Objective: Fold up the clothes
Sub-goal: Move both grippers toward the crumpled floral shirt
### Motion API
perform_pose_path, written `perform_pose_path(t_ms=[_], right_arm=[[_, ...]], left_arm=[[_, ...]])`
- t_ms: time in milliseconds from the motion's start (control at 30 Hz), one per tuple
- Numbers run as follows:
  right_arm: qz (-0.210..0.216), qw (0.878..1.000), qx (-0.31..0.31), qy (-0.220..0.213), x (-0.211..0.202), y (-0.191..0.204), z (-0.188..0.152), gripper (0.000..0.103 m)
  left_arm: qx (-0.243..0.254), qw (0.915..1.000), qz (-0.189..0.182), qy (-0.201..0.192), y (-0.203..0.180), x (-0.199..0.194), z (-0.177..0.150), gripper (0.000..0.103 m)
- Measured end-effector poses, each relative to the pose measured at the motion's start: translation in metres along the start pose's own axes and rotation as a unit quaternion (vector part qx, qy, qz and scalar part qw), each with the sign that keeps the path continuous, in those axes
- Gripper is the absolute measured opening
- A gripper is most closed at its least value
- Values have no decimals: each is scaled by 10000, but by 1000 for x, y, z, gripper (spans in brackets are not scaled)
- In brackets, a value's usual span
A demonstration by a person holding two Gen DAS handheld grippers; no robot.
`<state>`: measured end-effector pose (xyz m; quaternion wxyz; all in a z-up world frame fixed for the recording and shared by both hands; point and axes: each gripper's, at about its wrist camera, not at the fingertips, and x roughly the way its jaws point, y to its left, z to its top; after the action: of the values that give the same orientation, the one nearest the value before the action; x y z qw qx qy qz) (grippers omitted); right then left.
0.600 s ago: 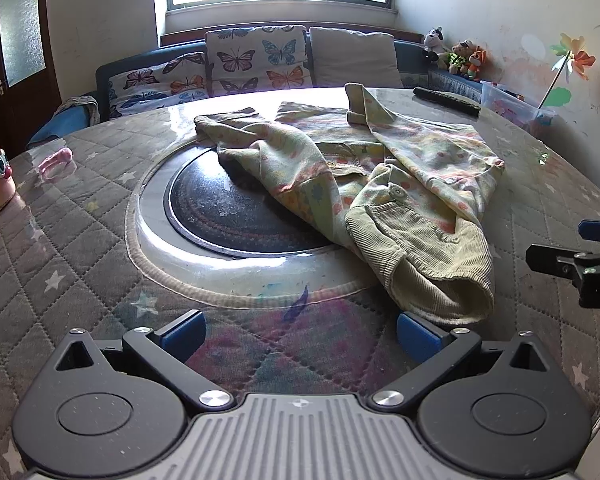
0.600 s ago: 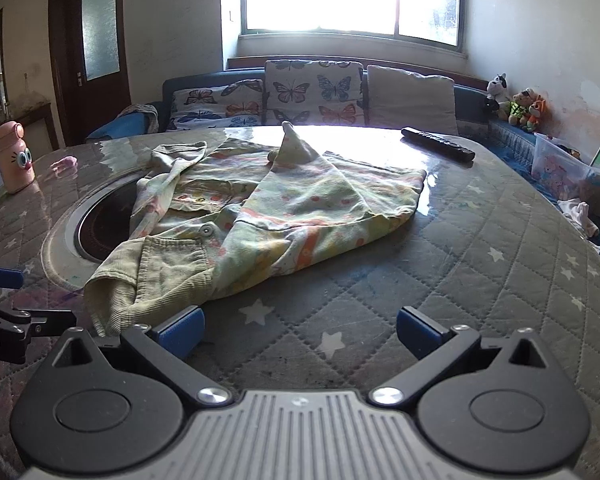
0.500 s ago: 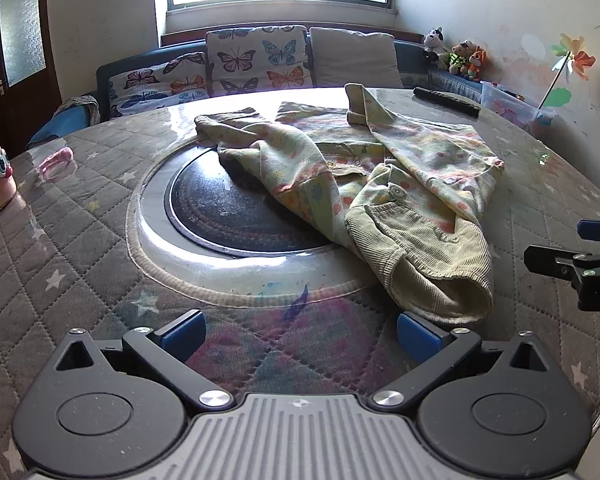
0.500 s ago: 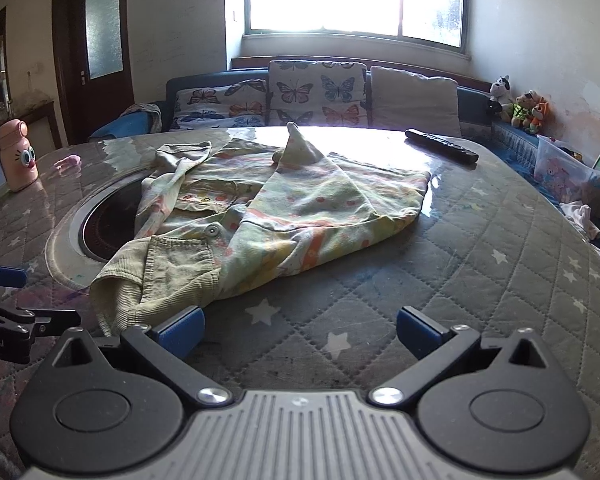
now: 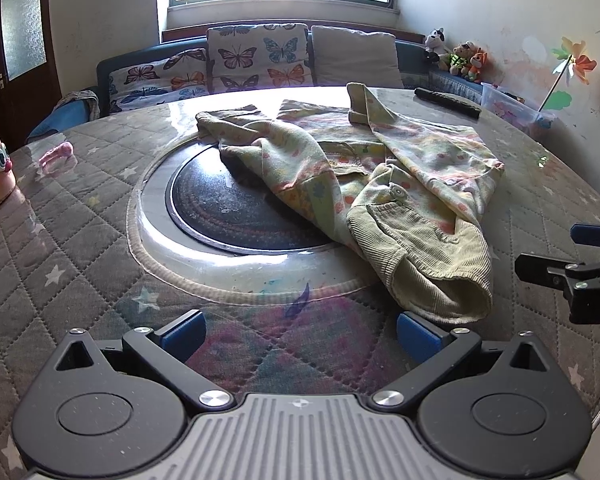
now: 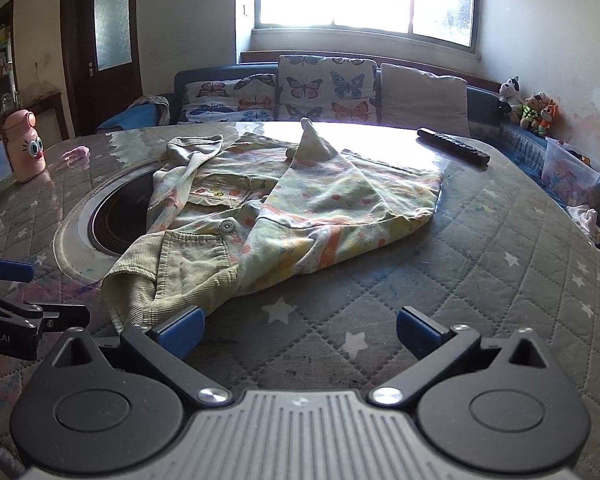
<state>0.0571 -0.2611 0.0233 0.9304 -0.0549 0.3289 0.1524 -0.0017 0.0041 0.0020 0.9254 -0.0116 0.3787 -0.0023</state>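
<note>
A crumpled pale green child's jacket [image 5: 380, 168] with a floral lining and corduroy outside lies on the round table, partly over the black inset hob. It also shows in the right wrist view [image 6: 284, 208]. My left gripper [image 5: 298, 330] is open and empty, low over the table just short of the corduroy sleeve end [image 5: 452, 280]. My right gripper [image 6: 298, 330] is open and empty; its left fingertip [image 6: 180, 328] is at the corduroy hem [image 6: 148, 292]. Each gripper shows at the edge of the other's view.
A round black hob [image 5: 236, 208] sits in the quilted table [image 5: 60, 240]. A black remote [image 6: 452, 146] lies at the far right, a pink bottle [image 6: 24, 146] and a small pink item [image 6: 76, 154] at the left. A sofa with butterfly cushions [image 6: 324, 88] stands behind.
My right gripper has moved a little forward and left toward the corduroy hem. The left gripper has barely moved. The jacket has not moved.
</note>
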Motion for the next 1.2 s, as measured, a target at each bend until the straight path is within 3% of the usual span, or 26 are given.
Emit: perform_pose_path(t_ms=[1200], right_arm=[[56, 9997, -187, 121, 21, 1, 12, 103]], left_arm=[[35, 9999, 78, 90, 4, 17, 15, 103]])
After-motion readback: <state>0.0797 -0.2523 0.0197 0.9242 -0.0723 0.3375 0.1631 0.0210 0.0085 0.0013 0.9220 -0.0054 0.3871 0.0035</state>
